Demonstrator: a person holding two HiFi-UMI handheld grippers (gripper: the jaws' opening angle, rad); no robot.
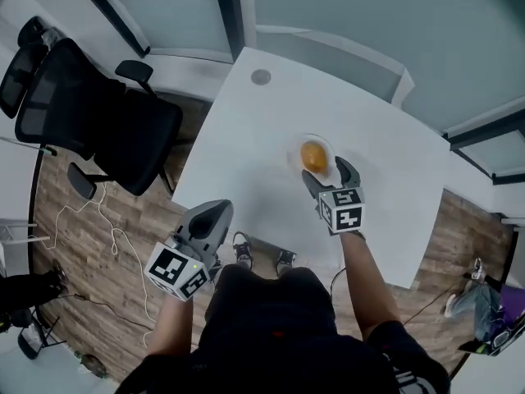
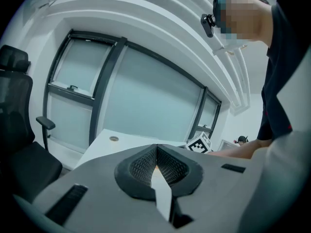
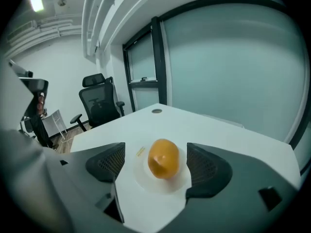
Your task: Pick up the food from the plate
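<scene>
An orange, egg-shaped piece of food [image 1: 313,156] lies on a small white plate [image 1: 296,148] on the white table [image 1: 246,154]. My right gripper [image 1: 328,175] is at the plate's near side, open. In the right gripper view the food [image 3: 163,158] sits on the plate [image 3: 146,179] between the two spread pads [image 3: 111,162], and neither pad touches it. My left gripper [image 1: 217,212] hangs off the table's near-left edge, over the floor. Its jaws look shut with nothing in them [image 2: 156,159].
A black office chair [image 1: 98,121] stands left of the table. A round cable grommet [image 1: 261,77] sits near the table's far corner. A small yellowish scrap [image 3: 140,151] lies beside the plate. Glass walls run behind the table. Cables [image 1: 107,236] trail over the wood floor.
</scene>
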